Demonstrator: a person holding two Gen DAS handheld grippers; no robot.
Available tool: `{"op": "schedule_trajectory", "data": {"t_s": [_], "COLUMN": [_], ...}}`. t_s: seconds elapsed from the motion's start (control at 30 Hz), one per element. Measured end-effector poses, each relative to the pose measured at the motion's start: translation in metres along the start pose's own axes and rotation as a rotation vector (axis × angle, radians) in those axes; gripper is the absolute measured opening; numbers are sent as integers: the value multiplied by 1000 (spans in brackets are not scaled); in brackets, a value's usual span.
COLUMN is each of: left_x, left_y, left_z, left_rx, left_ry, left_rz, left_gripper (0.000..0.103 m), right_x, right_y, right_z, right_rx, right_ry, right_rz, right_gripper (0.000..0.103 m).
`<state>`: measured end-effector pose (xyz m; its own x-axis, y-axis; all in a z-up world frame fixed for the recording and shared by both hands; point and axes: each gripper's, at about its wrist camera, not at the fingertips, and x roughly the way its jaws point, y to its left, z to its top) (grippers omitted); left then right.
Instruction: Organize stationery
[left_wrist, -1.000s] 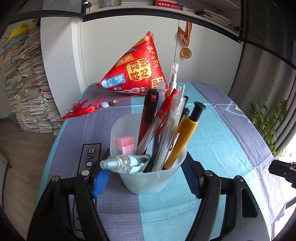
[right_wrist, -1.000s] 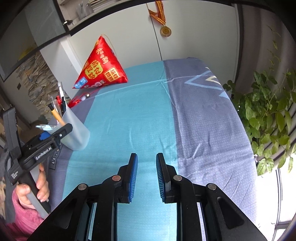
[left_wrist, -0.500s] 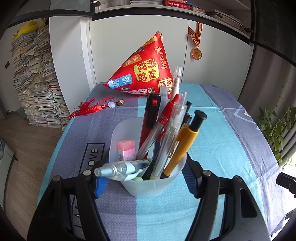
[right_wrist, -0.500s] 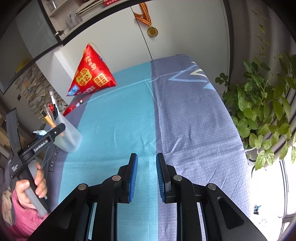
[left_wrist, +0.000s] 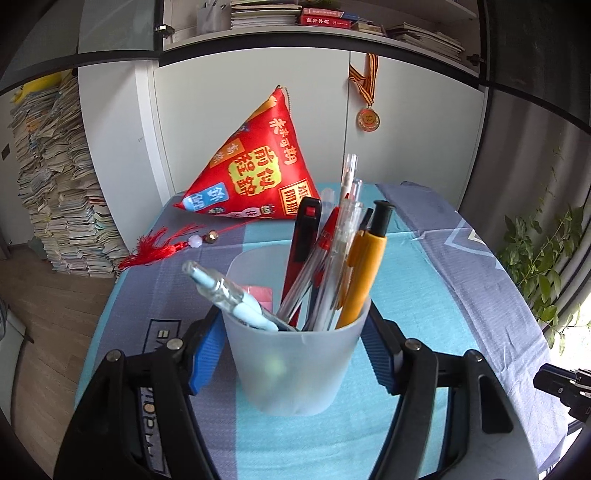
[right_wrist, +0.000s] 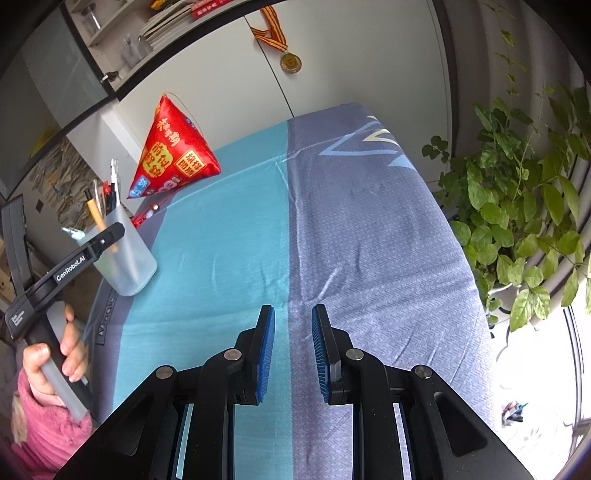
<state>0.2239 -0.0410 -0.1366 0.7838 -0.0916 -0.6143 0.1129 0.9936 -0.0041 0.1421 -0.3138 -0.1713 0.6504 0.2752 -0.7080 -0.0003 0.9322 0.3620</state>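
Clearly the left gripper is pinching the frosted plastic cup, its blue-padded jaws pressed against the cup's two sides a little below the rim. The cup stands tilted slightly at the near-left part of the surface, which is covered by a cloth in teal and grey-blue bands; whether its base touches the cloth or sits just above it cannot be told from either view. Inside the cup, an orange pen with a black tip leans toward the right rim, with a bundle of clear pens and a red-and-black cutter just beside it toward the middle. A pale blue pen lies tipped over the cup's left rim, and a pink eraser shows low inside, behind that pen. Beyond the cup, at the far edge of the surface, sits a red pyramid-shaped pouch with a red tassel trailing out to its left. The right gripper hangs well apart from the cup, over the middle of the surface near the seam between the teal and grey bands, its jaws spread a little with nothing between them. A leafy plant stands past the far side of the surface from the cup.
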Motion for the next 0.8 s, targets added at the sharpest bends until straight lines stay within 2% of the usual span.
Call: {"op": "schedule_trajectory", "data": {"t_s": [0.53, 0.67, 0.8], "left_x": [50, 56, 50], "left_y": [-57, -66, -71], "left_z": [31, 28, 20], "left_rx": [15, 7, 43], "left_ry": [0, 19, 7], "left_rz": [-77, -91, -78], "left_gripper": [66, 66, 67], "right_x": [-6, -4, 0], "right_y": [-28, -31, -29], "right_z": [0, 0, 0], "right_rx": [62, 70, 65], "right_ry": [-6, -4, 4], "right_rz": [-59, -63, -62], "right_gripper": [21, 21, 21]}}
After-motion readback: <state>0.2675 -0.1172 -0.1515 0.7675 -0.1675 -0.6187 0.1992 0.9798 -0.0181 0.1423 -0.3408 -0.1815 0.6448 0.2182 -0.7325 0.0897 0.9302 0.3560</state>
